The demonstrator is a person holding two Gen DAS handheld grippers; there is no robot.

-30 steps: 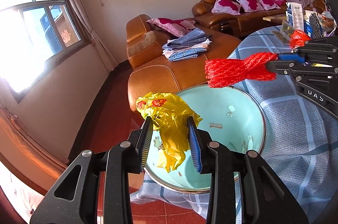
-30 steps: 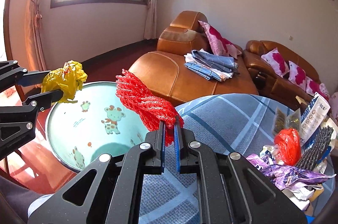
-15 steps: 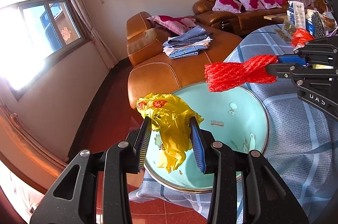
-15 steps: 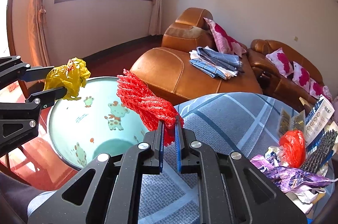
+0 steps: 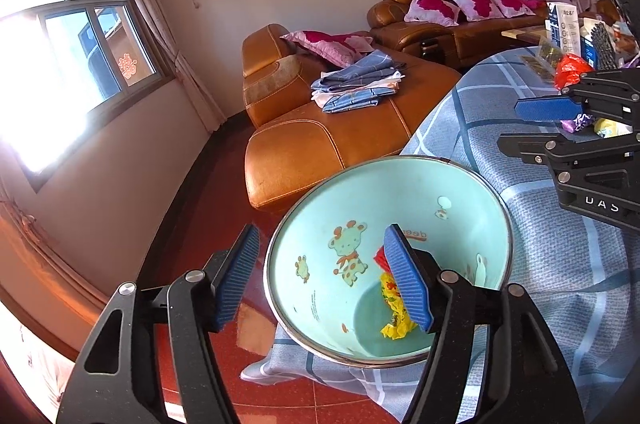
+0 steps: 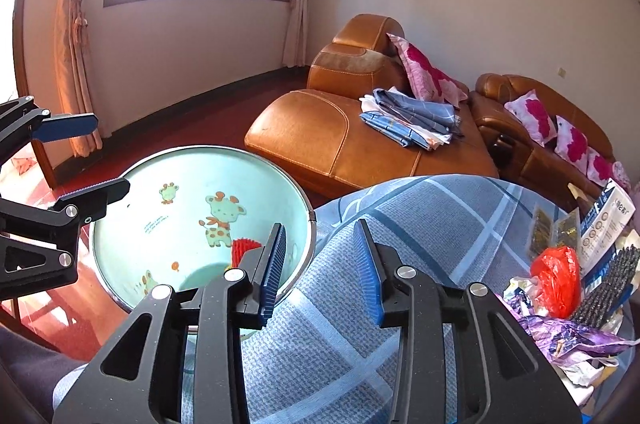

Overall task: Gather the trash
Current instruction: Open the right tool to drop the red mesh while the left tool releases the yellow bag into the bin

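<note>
A pale green basin printed with giraffes stands at the edge of the blue checked tablecloth. A crumpled yellow bag and a red net lie inside it. My left gripper hangs over the basin's near rim, jaws opening, nothing between them. My right gripper hovers at the basin's table-side rim, jaws also opening and empty. The red net shows just past its left finger. Each gripper appears in the other's view: right gripper, left gripper.
More litter is heaped on the table's far right: a red bag, purple wrappers, a black bristly piece and a printed box. Brown leather sofas carrying folded cloths and pillows stand behind. Red floor lies below the basin.
Both grippers opened. The yellow bag left the left jaws and the red net left the right jaws; both now lie in the basin. Neither hand shifted.
</note>
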